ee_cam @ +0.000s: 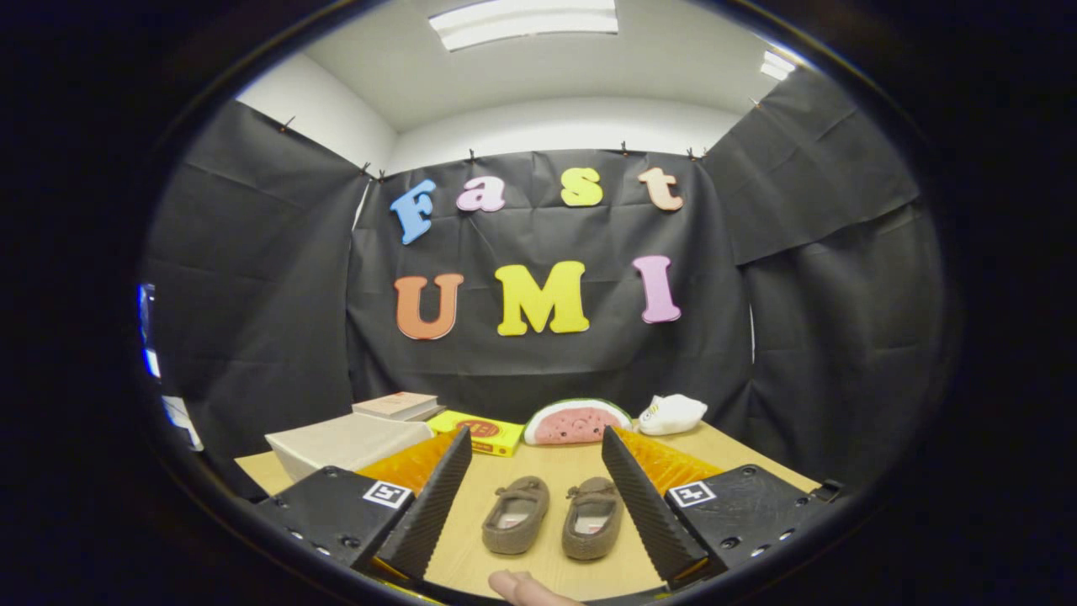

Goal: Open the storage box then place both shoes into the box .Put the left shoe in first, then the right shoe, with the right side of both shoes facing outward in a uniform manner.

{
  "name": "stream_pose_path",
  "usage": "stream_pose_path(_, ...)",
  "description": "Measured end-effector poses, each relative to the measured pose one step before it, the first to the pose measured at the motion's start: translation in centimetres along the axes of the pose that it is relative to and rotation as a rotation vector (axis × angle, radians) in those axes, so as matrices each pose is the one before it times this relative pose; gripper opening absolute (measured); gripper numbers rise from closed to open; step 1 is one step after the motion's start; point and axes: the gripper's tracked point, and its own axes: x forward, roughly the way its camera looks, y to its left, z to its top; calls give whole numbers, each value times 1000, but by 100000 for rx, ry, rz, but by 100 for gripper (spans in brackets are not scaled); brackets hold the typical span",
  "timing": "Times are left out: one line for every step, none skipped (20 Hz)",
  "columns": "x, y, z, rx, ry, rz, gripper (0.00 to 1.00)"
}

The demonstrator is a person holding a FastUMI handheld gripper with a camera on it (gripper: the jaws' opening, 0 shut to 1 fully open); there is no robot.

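Nothing started: the box point(349, 442) sits closed beyond the left finger, both shoes point(554, 515) side by side on the table point(538, 471) between the gripper point(538, 497) fingers, jaws wide open, empty.

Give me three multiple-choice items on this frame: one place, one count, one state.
1. Where do the shoes lie?
A. on the table between the two fingers
B. on the books
C. inside the storage box

2. How many shoes are there?
A. one
B. two
C. three

3. How do the tongs stand?
A. shut on a shoe
B. shut on nothing
C. open

Key: 1 A, the pair sits on the table between the fingers; 2 B, two brown slippers side by side; 3 C, the fingers are wide apart, touching neither shoe.
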Motion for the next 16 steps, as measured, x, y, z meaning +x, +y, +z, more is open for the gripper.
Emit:
stream_pose_path(442, 512, 46, 1548, 920, 1014, 94)
stream_pose_path(562, 664, 262, 1712, 853, 1572, 94)
stream_pose_path(522, 318, 72, 665, 1372, 849, 94)
stream_pose_path(594, 310, 287, 171, 366, 876, 94)
stream_pose_path(587, 135, 293, 227, 260, 234, 94)
stream_pose_path(760, 383, 134, 493, 123, 945, 95)
stream_pose_path(743, 466, -281, 921, 1088, 808, 95)
stream_pose_path(777, 734, -435, 1746, 1858, 1855, 95)
stream_pose_path(823, 1176, -473, 1851, 1897, 2981, 95)
stream_pose_path(869, 1179, -610, 1694, 2479, 3335, 95)
stream_pose_path(1066, 997, -652, 1009, 2402, 3255, 95)
stream_pose_path(1076, 855, -555, 364, 2450, 2683, 95)
stream_pose_path(1063, 520, -365, -76, 1702, 1710, 95)
stream_pose_path(1051, 411, -472, 182, 1670, 1820, 95)
stream_pose_path(1088, 199, -609, 1456, 2396, 657, 95)
stream_pose_path(1000, 278, -723, 3663, 2436, 1925, 95)
